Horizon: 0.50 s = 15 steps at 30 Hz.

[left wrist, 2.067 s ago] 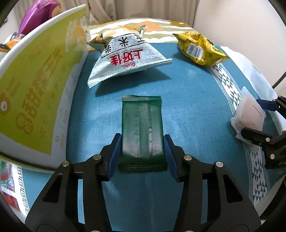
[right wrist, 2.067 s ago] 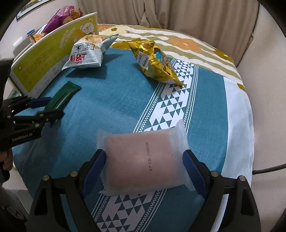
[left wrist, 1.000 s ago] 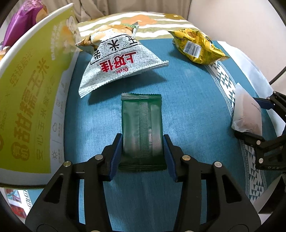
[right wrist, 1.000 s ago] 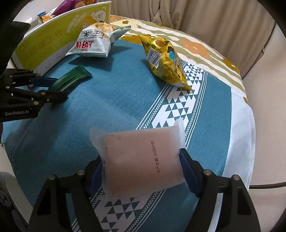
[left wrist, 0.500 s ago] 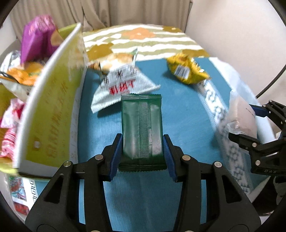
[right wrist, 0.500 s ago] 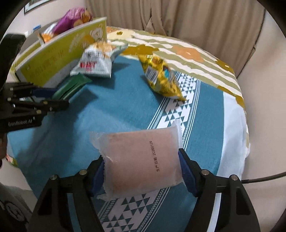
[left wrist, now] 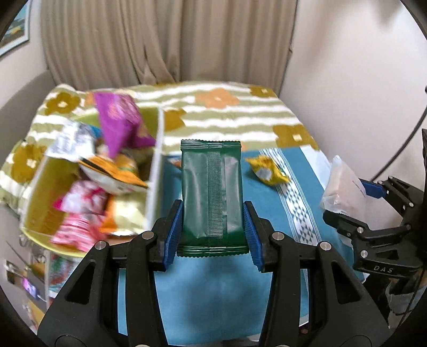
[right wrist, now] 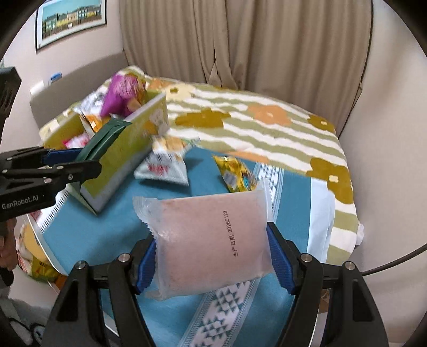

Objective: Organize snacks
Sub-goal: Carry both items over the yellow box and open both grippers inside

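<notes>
Above teal-clothed table [left wrist: 269,202], left gripper [left wrist: 212,227] angled down clamps upright dark green seamed packet [left wrist: 210,192] beside yellow snack box [left wrist: 154,176], right gripper [right wrist: 210,260] grips frosted pink pouch [right wrist: 208,240] with date print; only right view shows white bag [right wrist: 162,165].

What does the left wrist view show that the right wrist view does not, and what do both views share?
Only the left wrist view looks down into the open box, showing the packets piled inside it, and shows the green packet's flat face with its centre seam. Only the right wrist view shows the white packet lying by the box, the framed picture on the wall, and the date printed on the pink packet. Both show the left gripper clamped on the green packet, the right gripper clamped on the pink packet, the yellow packet, the blue cloth and the curtain.
</notes>
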Tool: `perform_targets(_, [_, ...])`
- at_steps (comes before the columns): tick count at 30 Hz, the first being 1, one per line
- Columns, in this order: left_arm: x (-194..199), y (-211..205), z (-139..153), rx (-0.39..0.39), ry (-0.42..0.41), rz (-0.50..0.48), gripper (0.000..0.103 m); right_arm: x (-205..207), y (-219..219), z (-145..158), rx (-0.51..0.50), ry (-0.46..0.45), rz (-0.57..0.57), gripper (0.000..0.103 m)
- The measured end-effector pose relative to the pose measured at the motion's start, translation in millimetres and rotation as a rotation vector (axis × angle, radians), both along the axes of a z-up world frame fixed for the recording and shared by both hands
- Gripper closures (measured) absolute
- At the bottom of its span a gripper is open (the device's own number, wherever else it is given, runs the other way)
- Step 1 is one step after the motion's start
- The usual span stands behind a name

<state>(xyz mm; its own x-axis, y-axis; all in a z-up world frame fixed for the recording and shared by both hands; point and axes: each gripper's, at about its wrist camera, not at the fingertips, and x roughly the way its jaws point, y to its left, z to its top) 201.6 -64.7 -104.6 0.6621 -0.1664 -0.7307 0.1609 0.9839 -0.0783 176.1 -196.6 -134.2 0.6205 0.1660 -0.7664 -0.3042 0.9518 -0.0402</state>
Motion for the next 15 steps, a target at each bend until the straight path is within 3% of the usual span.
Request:
perform_targets(8, [12,77,32,0.005,-0.039,0.075,0.063,11,59,40,0.062,-0.068,0.063,0.034])
perform_targets(15, [30,159,23,0.054,0.003,0.114,0.063,36,134,53,0.117,-0.080,0.106,0.034])
